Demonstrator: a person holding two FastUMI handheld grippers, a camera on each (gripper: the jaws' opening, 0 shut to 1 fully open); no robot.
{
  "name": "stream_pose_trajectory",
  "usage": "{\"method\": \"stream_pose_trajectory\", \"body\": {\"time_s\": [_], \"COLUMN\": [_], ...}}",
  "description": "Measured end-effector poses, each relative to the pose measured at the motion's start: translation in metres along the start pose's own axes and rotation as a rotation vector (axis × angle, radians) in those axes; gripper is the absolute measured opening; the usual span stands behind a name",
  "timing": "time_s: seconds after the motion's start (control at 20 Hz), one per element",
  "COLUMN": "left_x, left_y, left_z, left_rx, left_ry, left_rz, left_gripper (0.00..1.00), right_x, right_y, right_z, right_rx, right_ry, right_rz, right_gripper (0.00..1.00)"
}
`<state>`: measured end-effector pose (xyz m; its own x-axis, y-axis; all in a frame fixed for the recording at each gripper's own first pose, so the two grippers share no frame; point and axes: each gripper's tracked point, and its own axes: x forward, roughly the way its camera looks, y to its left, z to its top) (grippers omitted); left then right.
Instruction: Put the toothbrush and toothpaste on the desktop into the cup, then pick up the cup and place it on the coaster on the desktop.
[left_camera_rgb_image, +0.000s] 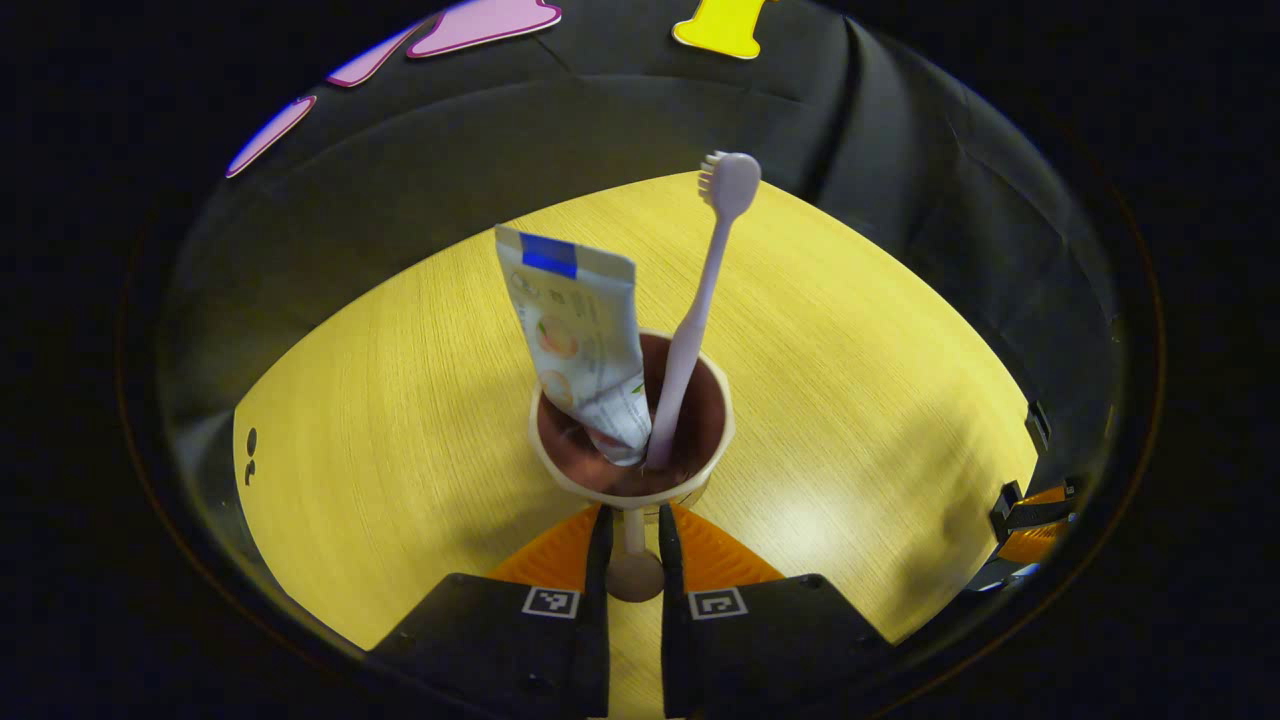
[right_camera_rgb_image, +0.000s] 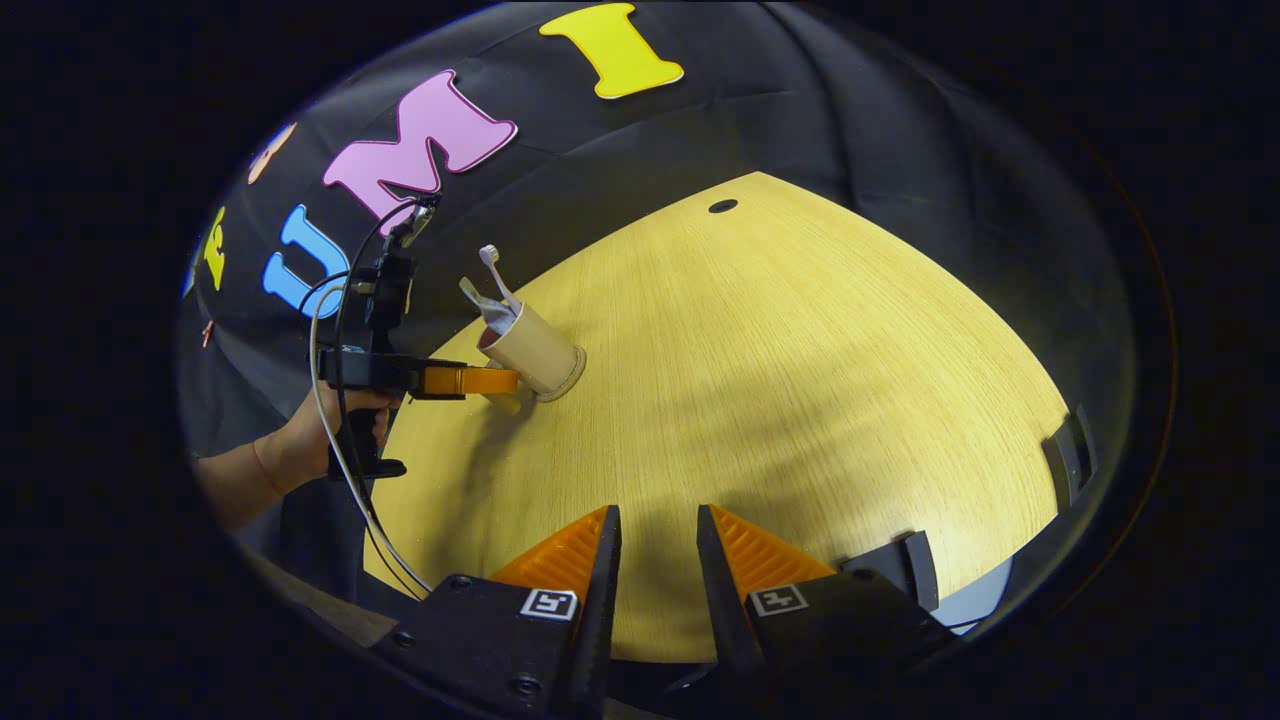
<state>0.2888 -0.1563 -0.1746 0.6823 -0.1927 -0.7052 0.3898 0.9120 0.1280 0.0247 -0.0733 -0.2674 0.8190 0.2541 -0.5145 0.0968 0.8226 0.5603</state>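
Cup (left_camera_rgb_image: 632, 420) with toothbrush (left_camera_rgb_image: 700, 300) and toothpaste (left_camera_rgb_image: 580, 340) stands before left tool (left_camera_rgb_image: 633, 545).

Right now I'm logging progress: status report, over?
Left gripper shut on cup handle. Toothbrush and toothpaste inside cup. Right gripper open, holding nothing. Nothing in the way.

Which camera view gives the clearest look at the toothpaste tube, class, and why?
The left gripper view: the toothpaste tube stands close and large in the cup, beside the toothbrush. In the right gripper view the tube is far off and small, just its top poking above the cup's rim.
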Motion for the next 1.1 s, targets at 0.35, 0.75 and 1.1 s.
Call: {"method": "stream_pose_trajectory", "body": {"time_s": [0.35, 0.75, 1.1], "left_x": [-0.006, -0.03, -0.079], "left_y": [-0.001, 0.003, 0.017], "left_z": [0.0, -0.006, -0.013], "left_rx": [0.008, 0.046, 0.018], "left_ry": [-0.016, -0.063, -0.138], "left_rz": [-0.025, -0.01, -0.005], "left_gripper": [0.73, 0.99, 0.99], "right_x": [0.0, 0.005, 0.014], "right_y": [0.004, 0.016, 0.045], "right_z": [0.001, 0.011, 0.016], "right_rx": [-0.002, -0.001, -0.068], "right_ry": [0.0, -0.007, 0.021], "right_rz": [0.006, 0.017, 0.044], "right_gripper": [0.47, 0.47, 0.52]}}
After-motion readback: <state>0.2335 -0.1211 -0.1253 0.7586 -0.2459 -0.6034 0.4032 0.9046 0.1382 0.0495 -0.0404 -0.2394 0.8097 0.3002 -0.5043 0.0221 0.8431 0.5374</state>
